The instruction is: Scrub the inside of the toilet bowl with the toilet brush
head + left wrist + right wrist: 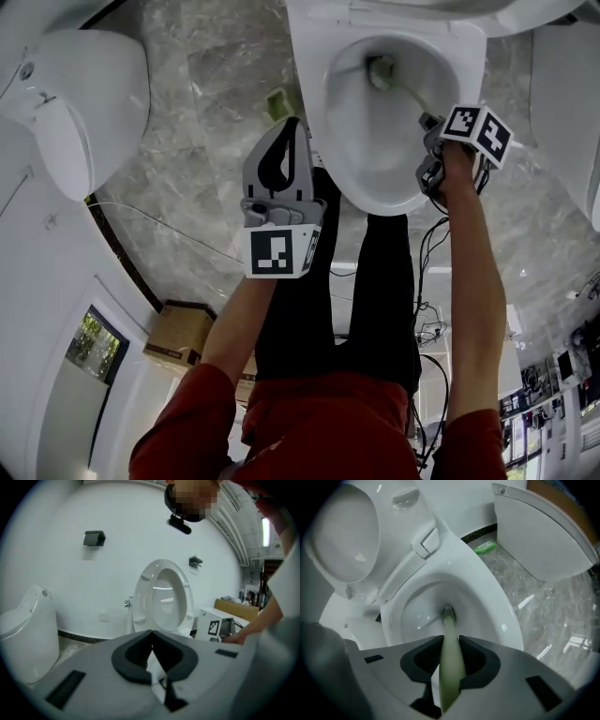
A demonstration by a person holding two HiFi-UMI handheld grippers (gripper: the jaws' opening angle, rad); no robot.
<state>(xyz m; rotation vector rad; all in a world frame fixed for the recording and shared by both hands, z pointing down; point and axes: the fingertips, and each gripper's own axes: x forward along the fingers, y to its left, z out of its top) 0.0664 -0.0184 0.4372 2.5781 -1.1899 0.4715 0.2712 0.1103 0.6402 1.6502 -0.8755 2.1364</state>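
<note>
The right claw (450, 641) is clenched on the pale green, long-handled plastic toilet brush (450, 627). The handle runs straight away from the claw, down into the white ceramic toilet bowl (499, 620), and the brush head (380, 71) lies at the far bottom. The right arm points steeply down. The left claw (151, 633), closed on nothing, hangs to the left of the bowl.

A grey marble floor (187, 122) is seen spread beneath a white wall (93, 583) edged by a dark skirting strip (79, 636). A second toilet (75, 103), its lid closed, is set to the left, and a small green object (277, 103) is left lying on the floor near it. Two black fittings (94, 538) are mounted on the wall. A cardboard box (178, 337) and loose cables (431, 281) are seen in the head view.
</note>
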